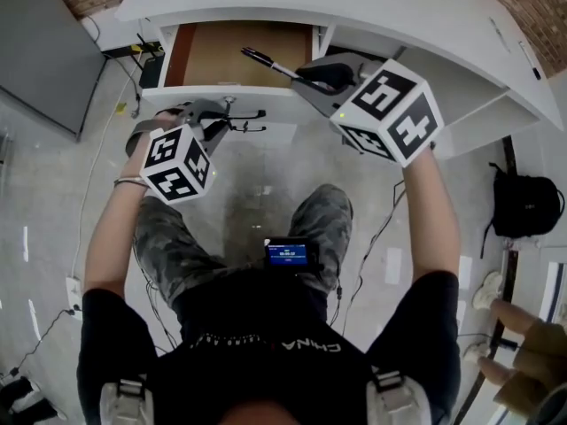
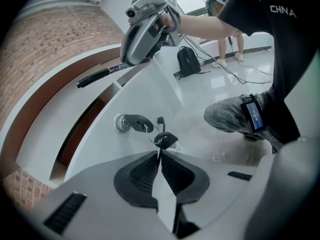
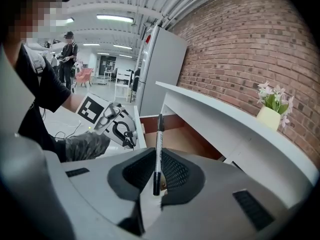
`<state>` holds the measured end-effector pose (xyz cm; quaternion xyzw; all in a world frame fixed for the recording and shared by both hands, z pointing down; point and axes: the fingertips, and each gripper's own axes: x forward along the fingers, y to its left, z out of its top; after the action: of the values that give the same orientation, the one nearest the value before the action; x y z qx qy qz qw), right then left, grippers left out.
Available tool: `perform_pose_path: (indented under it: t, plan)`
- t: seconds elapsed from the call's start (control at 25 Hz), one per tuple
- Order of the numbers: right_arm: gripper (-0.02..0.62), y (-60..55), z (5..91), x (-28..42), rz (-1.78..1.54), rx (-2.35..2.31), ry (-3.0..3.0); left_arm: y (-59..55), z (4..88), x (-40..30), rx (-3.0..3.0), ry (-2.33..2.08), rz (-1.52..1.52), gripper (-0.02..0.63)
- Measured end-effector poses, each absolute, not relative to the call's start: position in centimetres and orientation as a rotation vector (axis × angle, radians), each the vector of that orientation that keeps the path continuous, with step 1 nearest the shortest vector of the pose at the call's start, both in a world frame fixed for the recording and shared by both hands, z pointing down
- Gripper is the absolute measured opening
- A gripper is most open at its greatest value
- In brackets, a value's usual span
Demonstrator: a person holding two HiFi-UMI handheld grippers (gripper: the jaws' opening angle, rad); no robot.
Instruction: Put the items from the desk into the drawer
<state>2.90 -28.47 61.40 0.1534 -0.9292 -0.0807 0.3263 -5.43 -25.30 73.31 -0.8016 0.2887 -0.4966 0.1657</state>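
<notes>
The white desk's drawer (image 1: 237, 53) stands open, its brown bottom bare. My right gripper (image 1: 312, 76) is over the drawer's right part, shut on a black pen (image 1: 266, 62) that sticks out to the left above the drawer. In the right gripper view the pen (image 3: 158, 149) stands upright between the pads. My left gripper (image 1: 223, 115) is at the white drawer front (image 1: 266, 97). A key (image 2: 134, 122) sits in the lock there. A second black key (image 2: 165, 140) hangs from its ring, and the left gripper (image 2: 159, 155) is shut on its blade.
A white pot of flowers (image 3: 270, 115) stands on the desktop (image 3: 235, 121) at the right. A black backpack (image 1: 524, 204) lies on the floor to the right, with cables near it. A grey cabinet (image 3: 161, 69) stands past the desk's left end. Another person's hand (image 1: 524, 345) shows at lower right.
</notes>
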Motion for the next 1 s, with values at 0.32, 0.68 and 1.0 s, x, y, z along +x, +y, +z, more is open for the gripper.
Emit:
perform_pose_path:
  t: [0.32,0.68,1.0]
  plan:
    - [0.048,-27.9,63.1,2.6,-0.188,0.359,-2.423,-25.1,74.1,-5.3,-2.271,0.865,-1.414,0.029]
    - [0.048,-27.3,64.6,2.2,-0.165,0.331,-2.406,-24.8,75.3,-5.5,-2.236,0.915,-1.375,0.031]
    - [0.048,-27.3,65.5,2.2,-0.148,0.316,-2.395,-24.5,76.2,-5.3,-2.183,0.946,-1.340,0.031]
